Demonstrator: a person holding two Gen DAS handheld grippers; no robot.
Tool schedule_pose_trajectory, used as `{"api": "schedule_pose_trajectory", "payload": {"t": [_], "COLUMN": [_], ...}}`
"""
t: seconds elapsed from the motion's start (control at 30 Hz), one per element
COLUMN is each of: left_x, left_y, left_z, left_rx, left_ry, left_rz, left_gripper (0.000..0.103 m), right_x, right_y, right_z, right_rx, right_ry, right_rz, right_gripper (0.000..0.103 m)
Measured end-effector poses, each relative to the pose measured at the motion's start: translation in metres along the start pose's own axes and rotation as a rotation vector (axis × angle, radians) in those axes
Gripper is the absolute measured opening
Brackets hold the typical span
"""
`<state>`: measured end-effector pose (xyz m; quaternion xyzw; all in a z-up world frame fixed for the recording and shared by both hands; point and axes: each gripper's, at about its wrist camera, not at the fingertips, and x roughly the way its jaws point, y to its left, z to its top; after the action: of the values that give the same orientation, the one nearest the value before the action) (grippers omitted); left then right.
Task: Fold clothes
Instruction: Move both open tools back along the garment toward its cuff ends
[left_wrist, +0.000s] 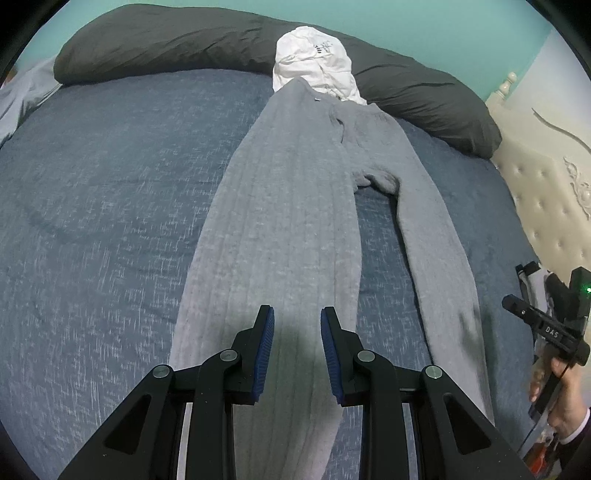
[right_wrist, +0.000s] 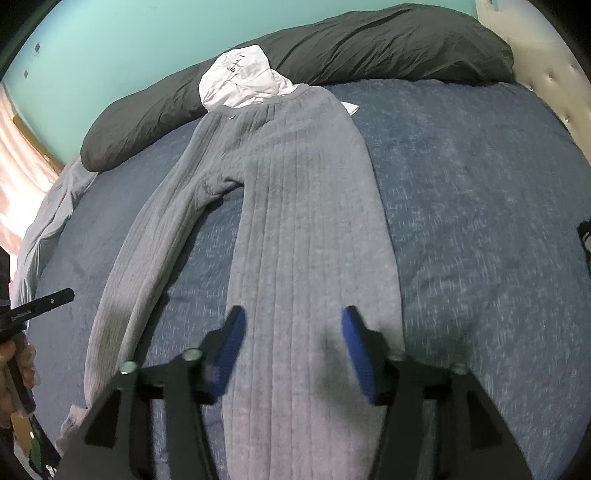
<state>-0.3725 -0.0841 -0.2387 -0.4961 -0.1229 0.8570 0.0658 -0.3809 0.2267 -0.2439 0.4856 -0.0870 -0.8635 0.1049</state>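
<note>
Grey ribbed trousers lie flat and lengthwise on the blue bedspread, waistband at the far end. My left gripper hangs open just above the lower part of one leg, casting a shadow on it, with nothing between its blue pads. The other leg runs along to the right. In the right wrist view my right gripper is open wide over that leg of the trousers, slightly blurred. The first leg angles off to the left there.
A crumpled white garment rests at the waistband against a long dark grey duvet roll. A cream tufted headboard borders the right side. A hand holds the other tool at the right edge. Blue bedspread stretches left.
</note>
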Motion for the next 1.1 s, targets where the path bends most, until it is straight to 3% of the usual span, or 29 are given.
{"api": "schedule_pose_trajectory", "payload": {"t": [0.13, 0.27, 0.37, 0.53, 1.1], "left_x": [-0.018, -0.041, -0.059, -0.086, -0.126], "left_y": [0.002, 0.004, 0.009, 0.014, 0.055], "left_z": [-0.017, -0.035, -0.047, -0.065, -0.123], "left_rx": [-0.003, 0.001, -0.014, -0.029, -0.101], "left_ry": [-0.026, -0.044, -0.059, -0.067, -0.014], "left_rz": [0.005, 0.006, 0.014, 0.026, 0.042], "left_gripper": [0.032, 0.045, 0.049, 0.068, 0.081], "right_x": [-0.015, -0.032, -0.048, -0.07, -0.097], "right_y": [0.006, 0.014, 0.021, 0.025, 0.044], "right_z": [-0.014, -0.027, -0.038, -0.055, -0.11], "right_rx": [0.0, -0.004, -0.007, 0.031, 0.052], "right_ry": [-0.023, -0.049, -0.066, -0.07, -0.042], "right_rz": [-0.007, -0.019, -0.026, -0.025, -0.009], "right_gripper": [0.06, 0.075, 0.076, 0.081, 0.086]}}
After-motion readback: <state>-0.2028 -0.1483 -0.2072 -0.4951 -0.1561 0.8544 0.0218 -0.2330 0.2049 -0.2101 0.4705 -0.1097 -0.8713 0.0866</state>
